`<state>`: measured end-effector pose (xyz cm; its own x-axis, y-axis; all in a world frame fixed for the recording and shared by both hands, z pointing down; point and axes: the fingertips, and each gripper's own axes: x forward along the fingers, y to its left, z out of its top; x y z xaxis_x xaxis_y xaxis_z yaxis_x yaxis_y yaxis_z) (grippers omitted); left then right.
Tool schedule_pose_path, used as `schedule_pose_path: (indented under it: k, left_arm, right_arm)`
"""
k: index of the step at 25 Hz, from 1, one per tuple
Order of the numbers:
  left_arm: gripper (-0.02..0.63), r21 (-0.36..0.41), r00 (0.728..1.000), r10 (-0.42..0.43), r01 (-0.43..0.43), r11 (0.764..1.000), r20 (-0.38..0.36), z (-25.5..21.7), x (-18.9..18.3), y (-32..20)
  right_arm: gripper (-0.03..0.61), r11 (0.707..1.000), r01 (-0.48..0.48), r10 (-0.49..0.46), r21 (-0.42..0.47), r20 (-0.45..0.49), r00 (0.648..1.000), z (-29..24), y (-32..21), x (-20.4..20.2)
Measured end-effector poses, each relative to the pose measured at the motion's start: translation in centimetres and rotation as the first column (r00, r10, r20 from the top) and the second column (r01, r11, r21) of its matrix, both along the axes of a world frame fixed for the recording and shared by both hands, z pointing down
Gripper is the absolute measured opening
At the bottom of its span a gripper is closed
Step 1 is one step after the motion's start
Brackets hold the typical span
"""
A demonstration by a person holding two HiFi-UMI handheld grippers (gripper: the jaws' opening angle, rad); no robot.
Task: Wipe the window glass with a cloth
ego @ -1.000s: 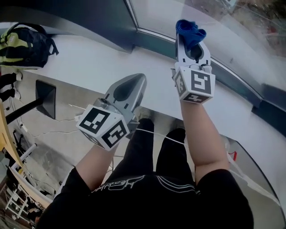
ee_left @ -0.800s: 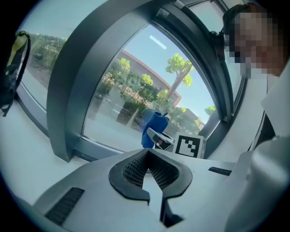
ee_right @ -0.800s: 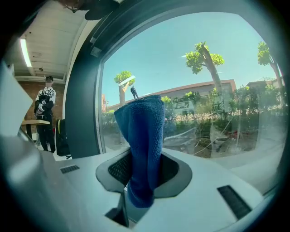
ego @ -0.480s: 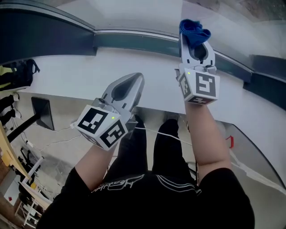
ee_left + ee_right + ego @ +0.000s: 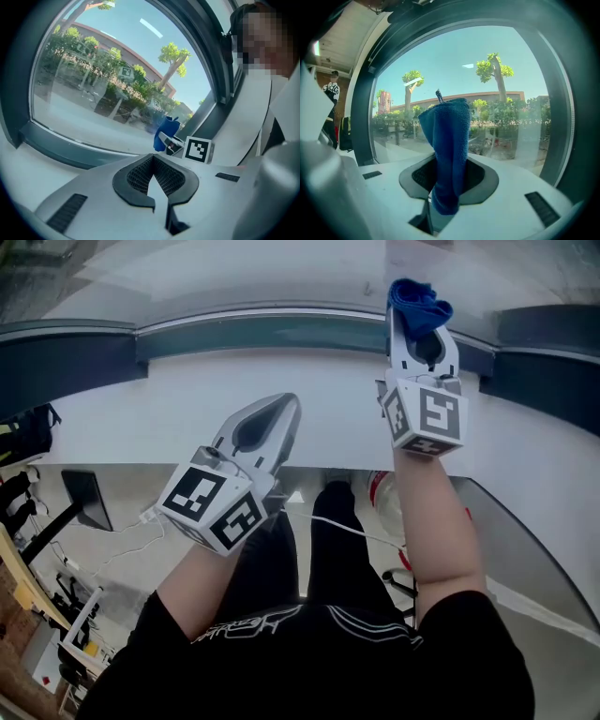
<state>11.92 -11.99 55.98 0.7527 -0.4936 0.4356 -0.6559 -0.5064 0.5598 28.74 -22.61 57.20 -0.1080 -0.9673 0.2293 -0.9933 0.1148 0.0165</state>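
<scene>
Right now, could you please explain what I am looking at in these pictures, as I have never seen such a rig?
There is no robot: a person holds a left gripper and a right gripper. One picture comes from a head camera looking down at both. The other two come from cameras riding on the grippers, looking along their jaws. The right gripper is shut on a blue cloth near the glass. The left gripper is shut and holds nothing. Below them is a white sill.

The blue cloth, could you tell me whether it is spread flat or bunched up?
Bunched up: the blue cloth stands as a narrow folded wad pinched between the jaws of the right gripper, not spread open.
</scene>
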Motion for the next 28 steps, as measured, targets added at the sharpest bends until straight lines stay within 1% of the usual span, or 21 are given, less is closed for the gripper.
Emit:
schedule_pose_path:
  k: [6,9,14,17,19,21,28]
  left_arm:
    - [0.005,0.043,0.995,0.092,-0.094,0.995,0.05,0.0,6.7,1.2]
    - [0.005,0.036,0.992,0.124,-0.126,0.991,0.032,0.0,9.8,1.6]
    - [0.005,0.027,0.985,0.17,-0.171,0.985,0.026,-0.5,13.9,3.0]
    - [0.005,0.026,0.982,0.186,-0.187,0.982,0.033,-0.8,15.7,3.8]
    - [0.005,0.026,0.981,0.192,-0.193,0.981,0.04,-0.7,16.6,4.1]
    - [0.005,0.028,0.979,0.198,-0.199,0.98,0.045,-0.6,17.2,4.3]
    - [0.005,0.032,0.98,0.195,-0.196,0.98,0.051,-2.0,17.7,5.5]
  right_arm:
    - [0.094,0.996,-0.091,0.091,0.005,-0.001,0.996,0.1,2.2,8.5]
    - [0.094,0.988,-0.156,0.156,0.002,0.006,0.988,0.2,3.2,13.2]
    - [0.094,0.965,-0.263,0.263,0.0,0.003,0.965,-0.6,5.3,20.7]
    - [0.094,0.942,-0.335,0.335,0.003,0.018,0.942,-1.1,6.4,24.3]
    - [0.094,0.925,-0.379,0.379,0.004,0.045,0.924,-1.1,6.8,26.1]
    - [0.094,0.914,-0.405,0.404,0.004,0.065,0.912,-0.9,6.9,27.2]
    - [0.094,0.902,-0.432,0.43,0.005,0.089,0.898,-1.9,7.5,28.2]
